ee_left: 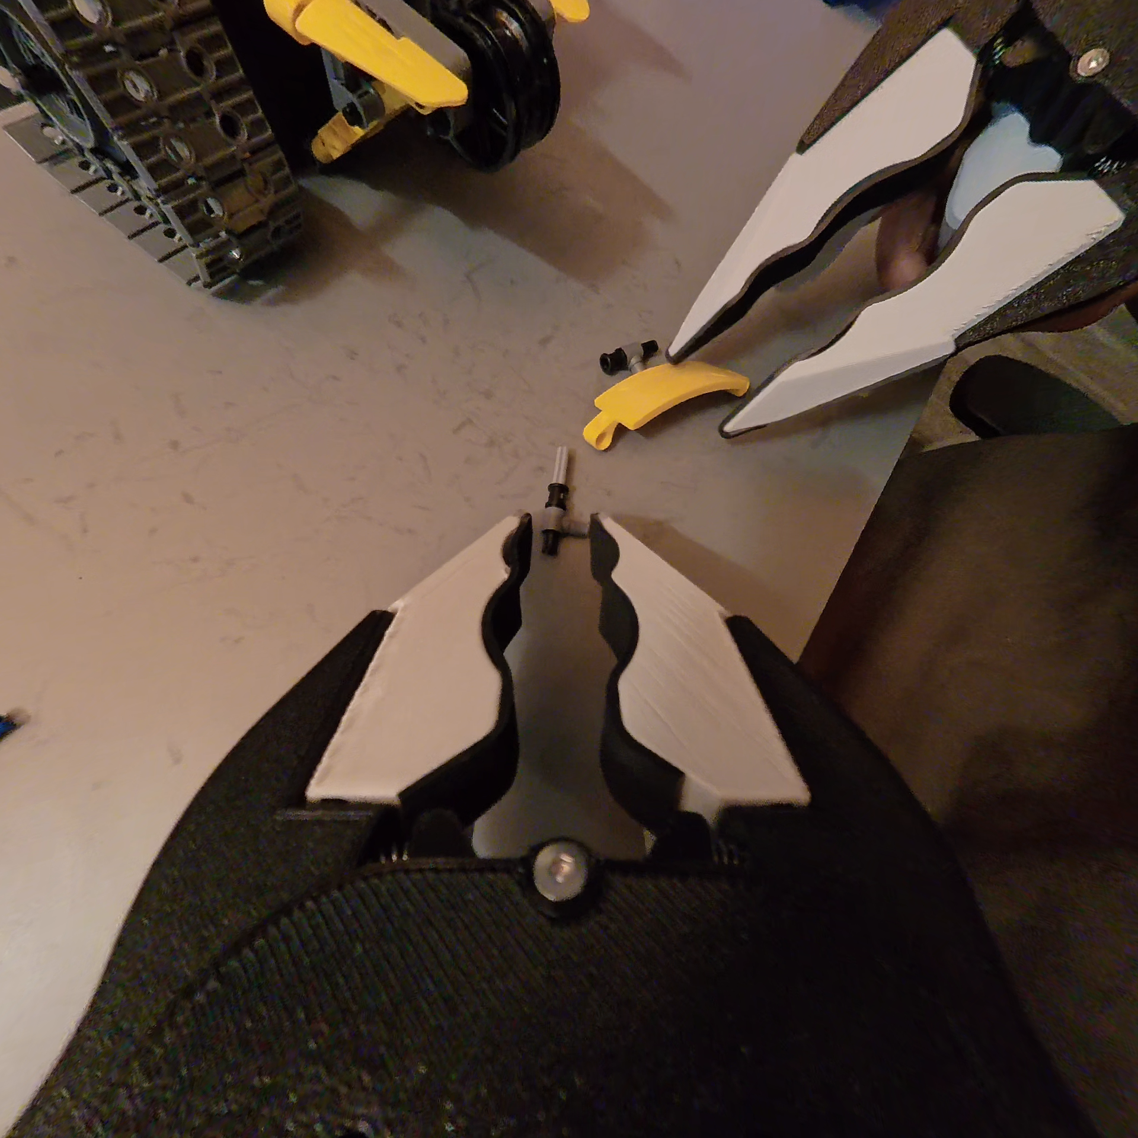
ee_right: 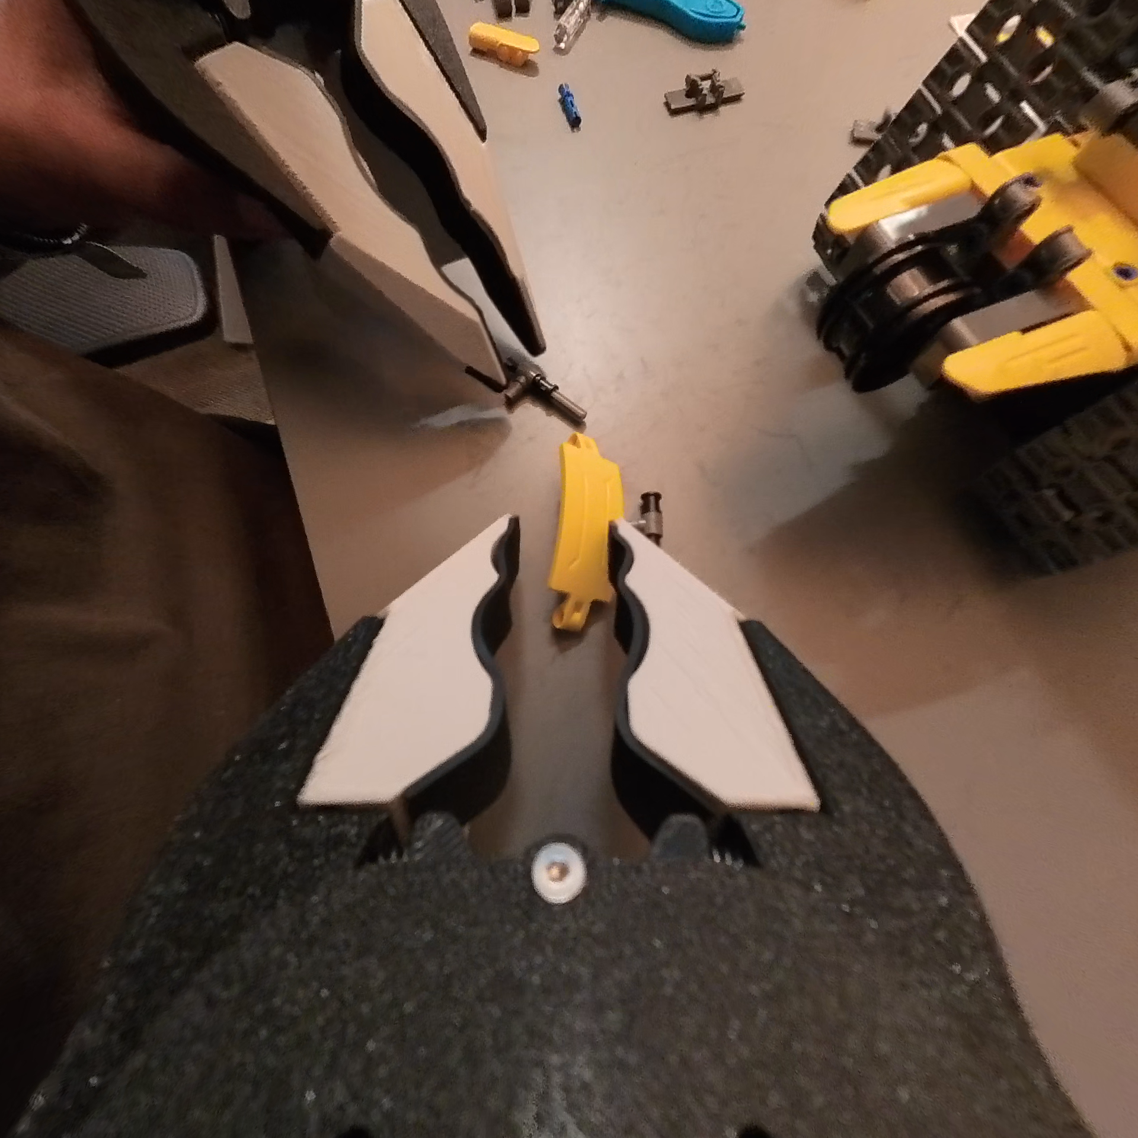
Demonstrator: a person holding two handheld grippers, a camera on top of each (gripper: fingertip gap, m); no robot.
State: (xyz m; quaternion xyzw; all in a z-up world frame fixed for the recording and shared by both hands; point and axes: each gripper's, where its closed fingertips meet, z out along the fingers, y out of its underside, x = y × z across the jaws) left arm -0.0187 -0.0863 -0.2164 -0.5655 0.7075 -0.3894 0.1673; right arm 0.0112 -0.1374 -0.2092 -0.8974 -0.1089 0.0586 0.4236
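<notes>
My left gripper (ee_left: 558,528) is open, low over the grey table (ee_left: 246,492). Its tips straddle a small grey-and-black pin assembly (ee_left: 554,505) that lies on the table and pokes out ahead of them. The same assembly shows in the right wrist view (ee_right: 545,388), next to the left gripper's tips. My right gripper (ee_right: 561,526) is open around a yellow curved panel (ee_right: 585,529) lying flat; the panel touches the right finger (ee_right: 665,616). A small grey-and-black connector (ee_right: 649,514) lies just beyond that finger. In the left wrist view the right gripper (ee_left: 699,394) sits at the yellow panel (ee_left: 665,394).
A tracked brick-built vehicle (ee_right: 985,277) with yellow panels and black wheels stands at the far side, also seen in the left wrist view (ee_left: 160,141). Loose parts lie farther off: a yellow piece (ee_right: 502,42), a blue pin (ee_right: 569,104), a dark piece (ee_right: 702,92). The table edge and a dark chair (ee_left: 985,616) are close by. The left gripper's tips are roughly 7 cm from the right gripper's. About 15 cm separates my left fingertips from the dark piece (ee_right: 702,92).
</notes>
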